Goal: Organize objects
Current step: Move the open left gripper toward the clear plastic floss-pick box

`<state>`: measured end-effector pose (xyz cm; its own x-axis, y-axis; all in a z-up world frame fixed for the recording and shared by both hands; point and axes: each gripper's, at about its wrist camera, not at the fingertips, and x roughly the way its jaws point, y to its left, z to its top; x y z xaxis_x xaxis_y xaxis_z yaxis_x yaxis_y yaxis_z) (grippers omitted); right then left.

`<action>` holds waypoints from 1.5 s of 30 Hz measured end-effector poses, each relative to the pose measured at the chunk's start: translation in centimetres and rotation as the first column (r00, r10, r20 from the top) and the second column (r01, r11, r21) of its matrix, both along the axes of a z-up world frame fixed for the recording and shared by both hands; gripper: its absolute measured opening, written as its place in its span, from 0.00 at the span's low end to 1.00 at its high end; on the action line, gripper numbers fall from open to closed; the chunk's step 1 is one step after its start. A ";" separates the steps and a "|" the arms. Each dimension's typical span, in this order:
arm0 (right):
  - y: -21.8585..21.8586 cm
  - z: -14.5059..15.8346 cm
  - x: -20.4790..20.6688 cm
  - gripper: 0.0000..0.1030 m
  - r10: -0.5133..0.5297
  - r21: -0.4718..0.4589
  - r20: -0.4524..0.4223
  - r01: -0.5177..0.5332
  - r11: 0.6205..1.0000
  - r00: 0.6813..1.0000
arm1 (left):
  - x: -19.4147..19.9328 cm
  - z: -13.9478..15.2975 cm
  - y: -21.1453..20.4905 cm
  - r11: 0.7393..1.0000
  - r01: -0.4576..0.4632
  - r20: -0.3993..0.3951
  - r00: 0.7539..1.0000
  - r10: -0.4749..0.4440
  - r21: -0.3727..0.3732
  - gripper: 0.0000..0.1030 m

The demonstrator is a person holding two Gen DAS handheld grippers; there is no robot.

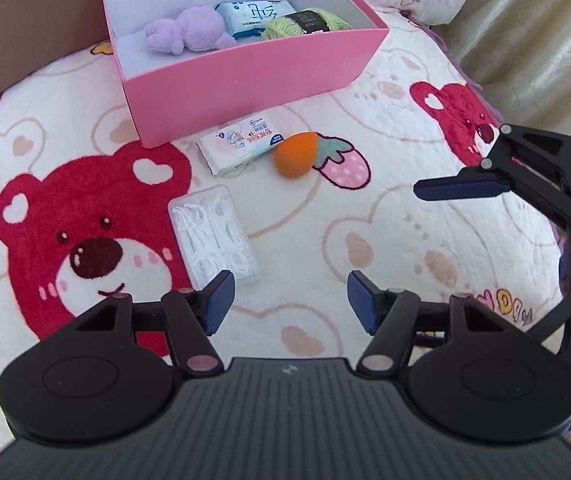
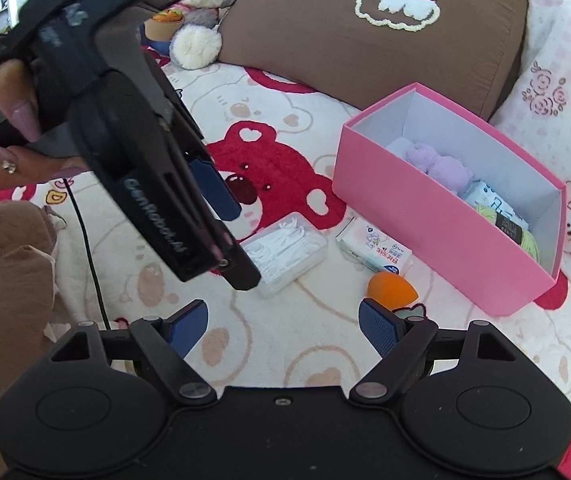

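- Your bed cover (image 1: 325,248), cream with red bears, carries everything here.
- The brown pillow (image 2: 385,36) lies along the far edge, behind the box.
- Your pink box (image 1: 245,76) sits open on the cover, and it already holds a purple plush toy (image 1: 189,32), a blue-and-white tissue pack (image 1: 253,16) and a ball of green yarn (image 1: 305,22), side by side.
- Your left gripper (image 1: 289,300) hangs above the cover with its fingers apart and nothing between them; the floss box lies just beyond its left finger.
- Your right gripper (image 2: 281,322) also has its fingers wide apart and empty, with the orange sponge just past its right finger.
- The clear floss box (image 1: 213,236) lies flat on the cover, in front of the pink box and apart from it.
- A second tissue pack (image 1: 241,146) lies close to the pink box's front wall.
- The orange sponge (image 1: 295,154) rests just beside that pack, by a printed strawberry.
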<state>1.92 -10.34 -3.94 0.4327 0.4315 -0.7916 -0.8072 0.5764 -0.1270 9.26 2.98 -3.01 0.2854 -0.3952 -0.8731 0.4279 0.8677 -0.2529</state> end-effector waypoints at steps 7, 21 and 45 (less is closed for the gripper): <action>0.7 -1.0 0.7 0.84 0.006 -0.012 -0.008 -0.006 1.000 1.000 | 0.4 -1.1 1.1 0.999 -0.031 -0.031 0.999 0.031 -0.017 0.60; 4.1 -4.5 2.9 0.83 0.159 -0.001 0.046 -0.160 0.987 0.986 | 1.5 -5.7 2.8 0.979 -0.178 -0.061 0.983 0.172 -0.099 0.61; 7.7 -11.2 7.2 0.96 0.342 -0.163 0.049 -0.330 0.930 0.938 | 2.8 -9.9 5.0 0.960 -0.273 -0.175 0.950 0.258 -0.068 0.53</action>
<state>9.10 -2.67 -15.16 0.3437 0.4413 -0.8289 -0.9351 0.2423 -0.2588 12.09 7.99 -12.91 0.2478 -0.4037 -0.8807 0.1314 0.9147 -0.3823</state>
